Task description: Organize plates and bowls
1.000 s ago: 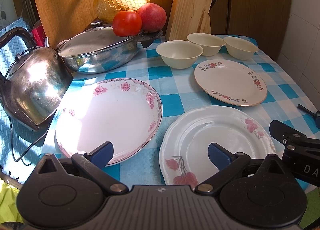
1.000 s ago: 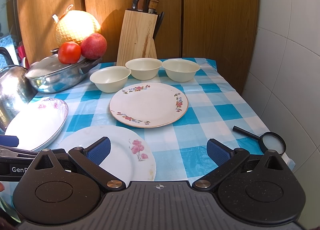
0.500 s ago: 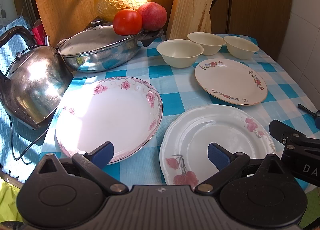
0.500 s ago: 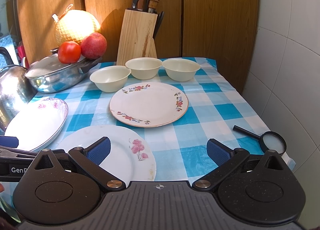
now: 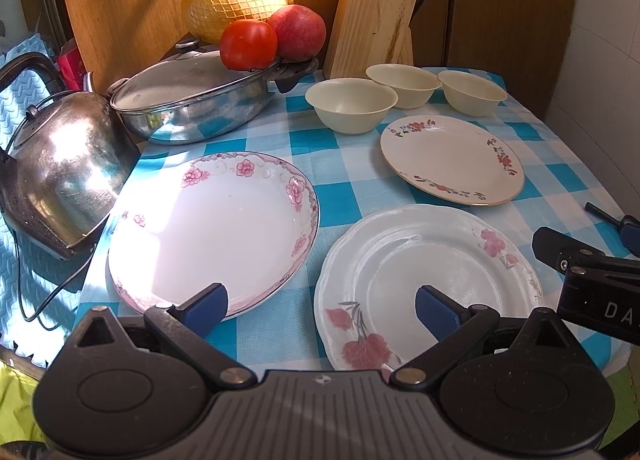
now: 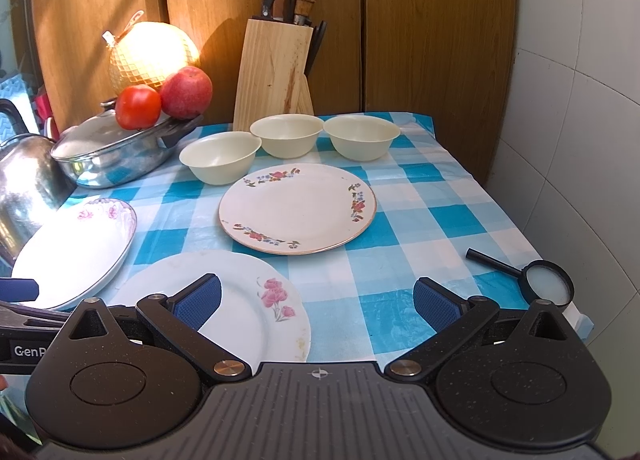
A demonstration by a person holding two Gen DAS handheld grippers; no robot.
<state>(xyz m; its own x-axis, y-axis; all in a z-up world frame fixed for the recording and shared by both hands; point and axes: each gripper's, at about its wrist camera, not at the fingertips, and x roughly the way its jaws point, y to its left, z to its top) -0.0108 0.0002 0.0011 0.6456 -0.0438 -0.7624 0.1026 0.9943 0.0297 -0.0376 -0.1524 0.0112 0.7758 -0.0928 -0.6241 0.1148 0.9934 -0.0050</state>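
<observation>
**Plates and bowls on checked cloth**

Left wrist view: left gripper (image 5: 320,302) spread wide, empty. Knife block (image 5: 374,22) at rear; three bowls (image 5: 351,105) just before it; deep plate (image 5: 212,228), scalloped plate (image 5: 428,284) and rimmed plate (image 5: 452,160) nearer.

Right wrist view: right gripper (image 6: 316,300) spread wide, empty. Magnifier (image 6: 546,283) far right of block.

Table under a blue-and-white checked cloth (image 6: 432,216). On it: three cream bowls (image 6: 286,136) in a row at the back, a gold-rimmed floral plate (image 6: 298,208) just before them, a scalloped white plate (image 5: 428,284) and a pink-bordered deep plate (image 5: 212,228) side by side at the near edge. Lidded steel pan (image 5: 192,104) and wooden knife block (image 6: 274,76) stand at the back, a magnifying glass (image 6: 536,278) near the right edge.
</observation>
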